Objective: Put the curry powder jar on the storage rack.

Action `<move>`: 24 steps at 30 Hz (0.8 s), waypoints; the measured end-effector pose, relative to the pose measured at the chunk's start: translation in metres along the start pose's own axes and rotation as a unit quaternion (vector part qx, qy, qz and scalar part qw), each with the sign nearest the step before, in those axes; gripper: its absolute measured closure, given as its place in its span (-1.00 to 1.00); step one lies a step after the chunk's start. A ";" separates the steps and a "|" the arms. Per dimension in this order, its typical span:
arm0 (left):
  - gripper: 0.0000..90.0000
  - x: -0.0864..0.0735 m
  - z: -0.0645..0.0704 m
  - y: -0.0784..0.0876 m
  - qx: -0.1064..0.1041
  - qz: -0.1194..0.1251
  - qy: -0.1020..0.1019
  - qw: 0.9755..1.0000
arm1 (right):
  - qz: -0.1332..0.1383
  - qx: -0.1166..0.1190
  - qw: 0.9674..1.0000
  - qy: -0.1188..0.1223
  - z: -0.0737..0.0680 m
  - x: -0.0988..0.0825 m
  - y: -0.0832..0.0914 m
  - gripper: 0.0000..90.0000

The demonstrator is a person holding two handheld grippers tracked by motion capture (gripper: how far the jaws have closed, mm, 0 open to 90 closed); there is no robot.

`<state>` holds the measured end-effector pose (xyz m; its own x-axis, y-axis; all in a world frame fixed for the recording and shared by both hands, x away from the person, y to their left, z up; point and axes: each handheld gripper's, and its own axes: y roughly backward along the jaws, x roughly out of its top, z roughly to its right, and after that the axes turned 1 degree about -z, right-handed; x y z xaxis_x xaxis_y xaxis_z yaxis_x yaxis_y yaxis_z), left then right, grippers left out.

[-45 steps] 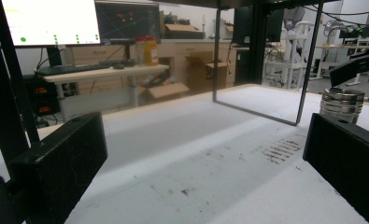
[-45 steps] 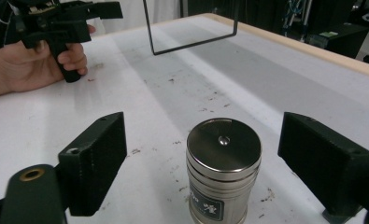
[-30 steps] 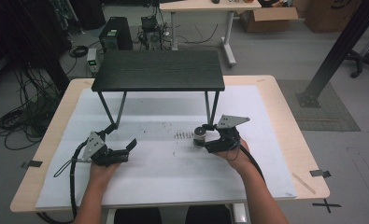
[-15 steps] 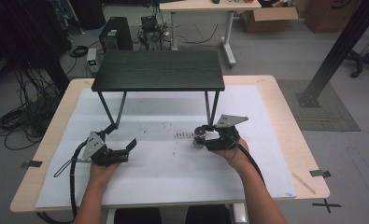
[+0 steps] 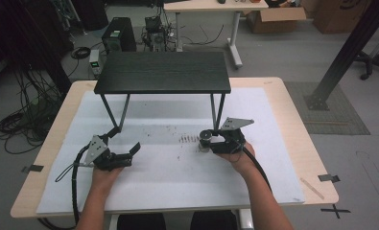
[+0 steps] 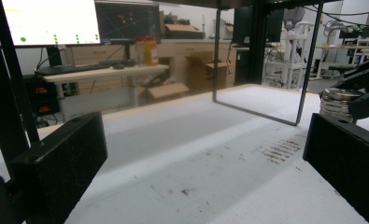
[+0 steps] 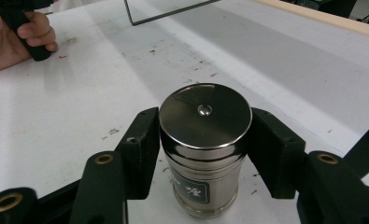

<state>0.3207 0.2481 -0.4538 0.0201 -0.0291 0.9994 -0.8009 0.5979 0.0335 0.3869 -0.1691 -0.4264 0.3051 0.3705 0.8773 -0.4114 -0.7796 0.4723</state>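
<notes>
Steel canister (image 7: 204, 149) stands upright on the white worktop (image 5: 177, 172); its dark label carries pale characters, too small to read. It sits squarely between the right gripper (image 7: 204, 154) jaws, which have just been closing and now press its sides below the lid. Left gripper (image 5: 129, 152): jaws wide apart, holding nothing, resting well apart from the canister. Beyond stands a black stand (image 5: 163, 72).
</notes>
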 end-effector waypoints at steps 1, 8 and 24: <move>-1.00 0.000 0.000 0.000 0.000 0.000 0.000 1.000 | -0.001 -0.001 1.000 0.000 0.000 0.000 0.000 0.06; -1.00 0.000 0.000 0.000 0.000 0.000 0.000 1.000 | -0.002 -0.005 1.000 -0.001 0.000 0.001 0.000 0.08; -0.99 0.000 0.000 0.000 0.000 0.000 0.001 1.000 | 0.012 0.028 1.000 0.008 -0.009 0.044 0.021 0.08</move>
<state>0.3207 0.2481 -0.4538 0.0207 -0.0275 0.9994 -0.8012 0.5975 0.0330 0.3835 -0.1643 -0.3772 0.2808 0.3587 0.8902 -0.3704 -0.8152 0.4453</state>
